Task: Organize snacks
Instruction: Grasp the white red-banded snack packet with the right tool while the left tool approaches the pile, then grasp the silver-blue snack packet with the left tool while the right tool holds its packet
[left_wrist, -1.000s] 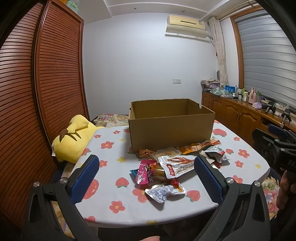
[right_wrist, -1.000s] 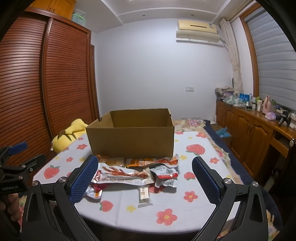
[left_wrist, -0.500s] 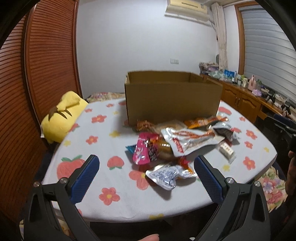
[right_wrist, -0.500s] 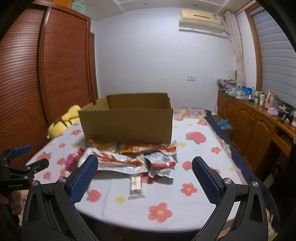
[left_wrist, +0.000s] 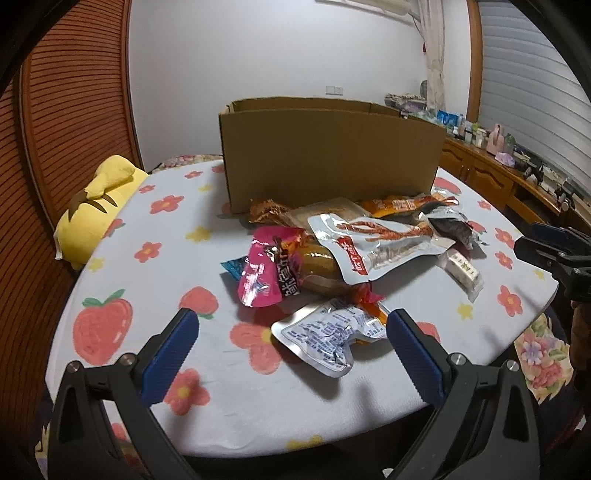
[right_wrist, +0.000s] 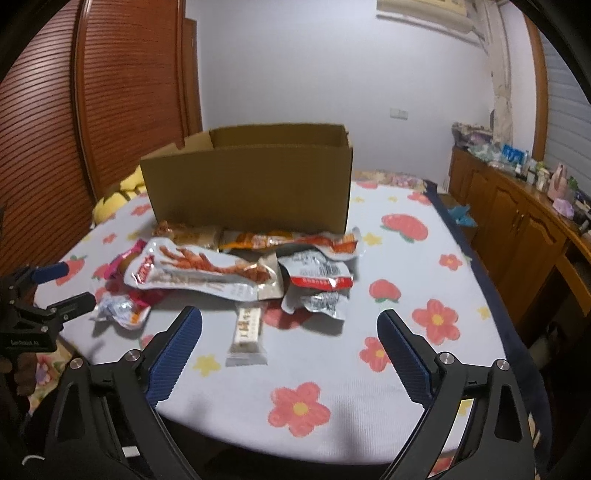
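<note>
- Left wrist view: the left gripper (left_wrist: 291, 328) hangs low over the near edge of a round table (left_wrist: 122, 266) covered in a cloth printed with flowers and strawberries. Its 2 blue-padded jaws stand wide apart and hold nothing.
- Between and just beyond those jaws lies a silver foil pouch (left_wrist: 325, 338), the nearest snack, so it looks like the likely first pick (a judgement, not something shown).
- Behind it the snacks sit in a loose overlapping heap: a pink packet (left_wrist: 267, 271), a large clear-and-silver packet with red print (left_wrist: 376, 247), and a small white bar (left_wrist: 463, 271) off to the right.
- An open cardboard box (left_wrist: 332, 166) stands upright just behind the heap, probably so packets can be dropped in over its near wall.
- A yellow plush toy (left_wrist: 98, 206) rests at the table's left edge, apart from the snacks.
- Right wrist view: the right gripper (right_wrist: 290, 349) is also spread wide and empty, hovering above the near side of the cloth.
- The white bar (right_wrist: 248, 332) lies between its jaws, slightly left of centre, on the cloth.
- Further back lie a white packet with a red band (right_wrist: 319, 275) and a long orange packet (right_wrist: 291, 240) touching the foot of the box (right_wrist: 247, 184).
- No packet can be seen inside the box (its floor is hidden from both views).
</note>
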